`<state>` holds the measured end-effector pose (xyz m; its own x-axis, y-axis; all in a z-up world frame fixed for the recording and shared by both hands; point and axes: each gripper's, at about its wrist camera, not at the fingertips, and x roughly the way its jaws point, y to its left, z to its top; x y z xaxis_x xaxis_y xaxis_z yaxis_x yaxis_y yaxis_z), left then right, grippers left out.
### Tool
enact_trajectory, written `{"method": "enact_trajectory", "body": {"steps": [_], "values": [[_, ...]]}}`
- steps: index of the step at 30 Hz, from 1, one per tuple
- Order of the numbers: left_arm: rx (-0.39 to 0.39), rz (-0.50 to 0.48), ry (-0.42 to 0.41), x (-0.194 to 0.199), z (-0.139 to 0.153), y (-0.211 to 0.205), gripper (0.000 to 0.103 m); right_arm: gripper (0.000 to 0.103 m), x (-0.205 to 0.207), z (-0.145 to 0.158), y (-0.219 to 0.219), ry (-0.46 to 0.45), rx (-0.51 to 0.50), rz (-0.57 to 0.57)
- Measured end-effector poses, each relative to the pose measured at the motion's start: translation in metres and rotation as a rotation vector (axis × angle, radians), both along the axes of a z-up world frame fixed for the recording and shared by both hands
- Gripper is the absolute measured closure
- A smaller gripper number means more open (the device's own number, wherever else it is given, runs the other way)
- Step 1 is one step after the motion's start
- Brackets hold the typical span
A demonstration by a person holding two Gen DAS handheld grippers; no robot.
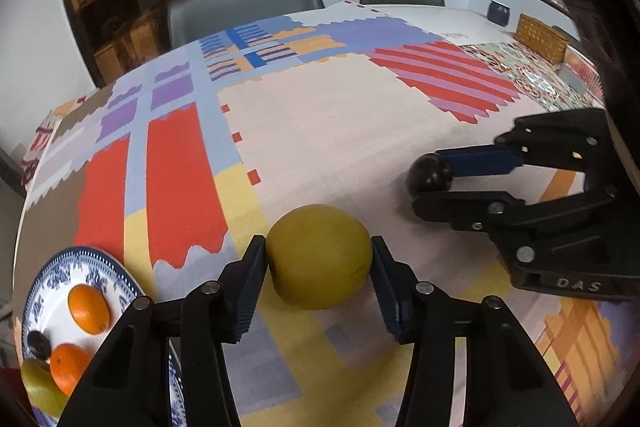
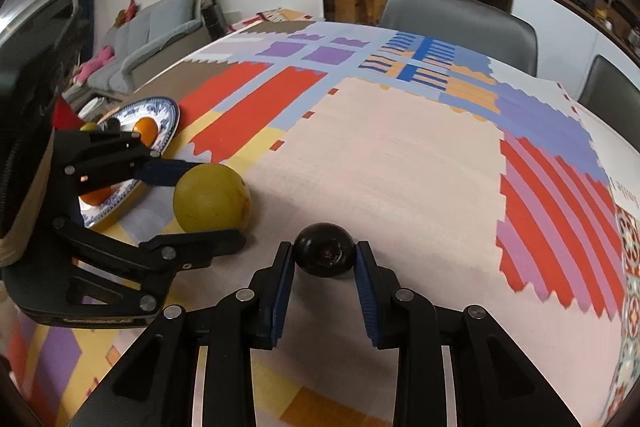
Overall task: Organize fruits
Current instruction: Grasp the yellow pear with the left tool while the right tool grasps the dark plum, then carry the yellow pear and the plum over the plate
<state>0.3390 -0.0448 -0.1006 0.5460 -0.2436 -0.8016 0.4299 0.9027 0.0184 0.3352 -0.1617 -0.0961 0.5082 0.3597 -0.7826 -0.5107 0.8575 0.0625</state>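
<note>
My left gripper [image 1: 319,259] is shut on a large yellow fruit [image 1: 319,255], its pads touching both sides; the fruit rests on the tablecloth. It also shows in the right wrist view [image 2: 212,198]. My right gripper [image 2: 325,259] is shut on a small dark round fruit [image 2: 325,255], also seen in the left wrist view [image 1: 429,172]. A blue-and-white plate [image 1: 104,263] at the lower left holds two oranges [image 1: 88,309], a small dark fruit [image 1: 39,344] and a yellow-green fruit [image 1: 40,383]. The plate also shows in the right wrist view [image 2: 168,115].
A colourful patchwork tablecloth [image 1: 340,115] covers the table. A wicker basket [image 1: 542,38] and a dark cup [image 1: 499,12] stand at the far right. Two grey chairs [image 1: 244,3] stand behind the table. A sofa [image 2: 148,39] is beyond the table's left side.
</note>
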Motion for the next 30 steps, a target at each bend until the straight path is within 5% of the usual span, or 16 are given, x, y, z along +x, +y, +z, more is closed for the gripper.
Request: {"method": "enact_trajectory", "body": {"steps": [15,30], "values": [[-0.094,0.104,-0.050,-0.049,0.039,0.019,0.053,0.071,-0.044,0.034,0.001,-0.056,0.067,-0.041],[-0.100,0.235,-0.156,-0.112,0.080,0.068,0.053,0.071,-0.090,0.069,0.035,-0.114,0.130,-0.027]]}}
